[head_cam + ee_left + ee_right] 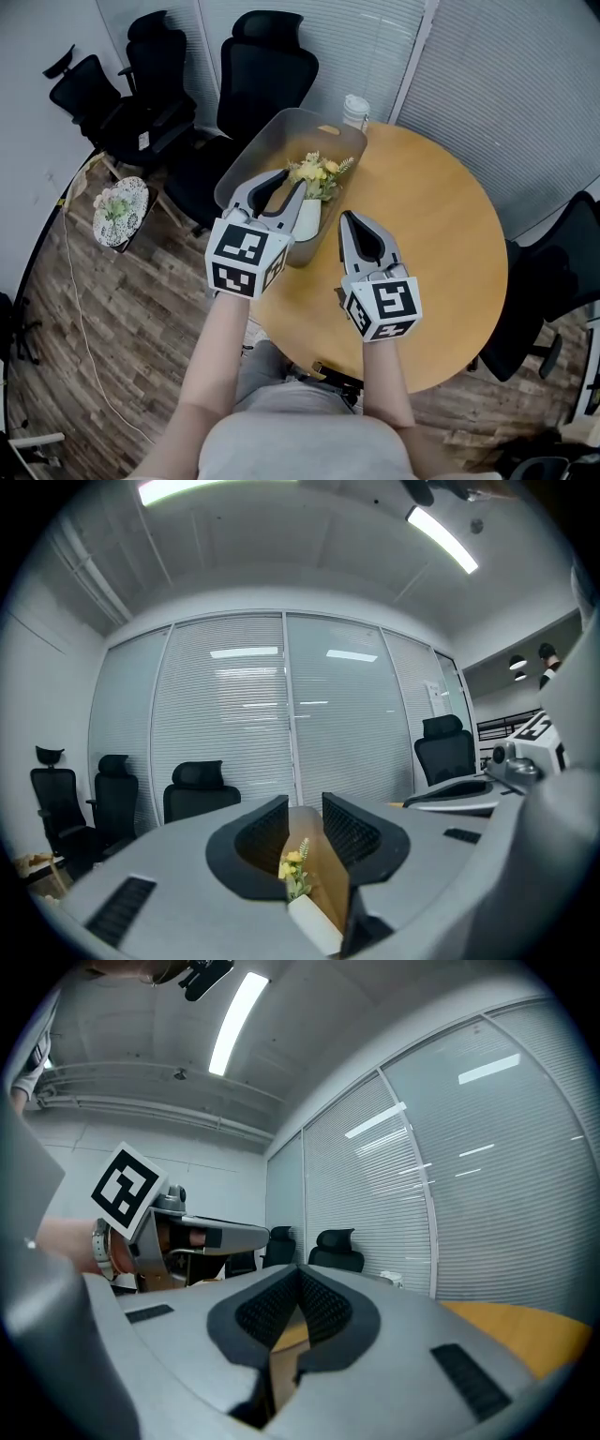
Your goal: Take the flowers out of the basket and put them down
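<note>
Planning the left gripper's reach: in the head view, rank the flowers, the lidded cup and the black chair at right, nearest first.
1. flowers, in the basket, just right of the left gripper.
2. lidded cup, on the table, far edge.
3. black chair, off the table, far right.

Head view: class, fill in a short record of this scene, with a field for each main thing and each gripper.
Table: round wooden table
Basket: translucent grey plastic basket, at the table's far left edge
Flowers: yellow flowers in a white vase, not yet taken out of the basket
Left gripper: open, empty, aimed at the flowers
Right gripper: shut, empty, above the table right of the basket
Other: white lidded paper cup behind the basket; black office chairs beyond
</note>
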`<state>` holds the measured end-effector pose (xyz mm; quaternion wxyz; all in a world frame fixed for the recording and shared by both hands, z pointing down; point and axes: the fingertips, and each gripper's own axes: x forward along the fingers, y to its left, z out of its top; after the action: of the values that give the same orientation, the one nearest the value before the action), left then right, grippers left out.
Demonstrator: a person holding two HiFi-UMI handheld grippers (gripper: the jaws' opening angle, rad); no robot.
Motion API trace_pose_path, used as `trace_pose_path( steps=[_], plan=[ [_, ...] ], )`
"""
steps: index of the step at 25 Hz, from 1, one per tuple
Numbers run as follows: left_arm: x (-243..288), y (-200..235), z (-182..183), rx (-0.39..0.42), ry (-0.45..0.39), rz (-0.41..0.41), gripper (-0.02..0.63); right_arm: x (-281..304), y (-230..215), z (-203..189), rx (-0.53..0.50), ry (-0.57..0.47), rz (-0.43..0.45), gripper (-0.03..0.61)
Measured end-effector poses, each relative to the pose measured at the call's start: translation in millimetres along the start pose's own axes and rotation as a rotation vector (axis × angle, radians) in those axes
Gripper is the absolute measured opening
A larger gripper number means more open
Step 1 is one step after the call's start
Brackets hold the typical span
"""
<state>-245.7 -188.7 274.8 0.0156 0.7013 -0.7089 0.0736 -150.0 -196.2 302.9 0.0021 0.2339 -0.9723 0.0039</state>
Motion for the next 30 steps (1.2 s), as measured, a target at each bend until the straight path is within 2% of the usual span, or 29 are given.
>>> trace_pose_path(
  steps=[5,8,16,19,24,30],
  plan=[
    [18,14,-2,-0.006,0.009,-0.032,0.136,17,-4,1,-0.01,0.006,-0.025,0.025],
    [30,27,2,-0.003,-0.031,-0.011,0.117,28,-12,2,-0.018,0.015,-0.05,0.025],
    [72,44,-1,-0.137,-0.01,-0.139,0.096,63,-30,11,-0.026,0.028,-0.095,0.025],
    [91,45,-12,-0.172,0.05,-0.194,0.149,75,-36,11,-0.028,0.04,-0.108,0.025],
    [116,44,-33,-0.205,0.148,-0.241,0.215,91,-46,4,-0.035,0.074,-0.124,0.025],
    [142,40,-70,-0.273,0.309,-0.239,0.292,106,-67,-4,-0.05,0.119,-0.156,0.025]
  ],
)
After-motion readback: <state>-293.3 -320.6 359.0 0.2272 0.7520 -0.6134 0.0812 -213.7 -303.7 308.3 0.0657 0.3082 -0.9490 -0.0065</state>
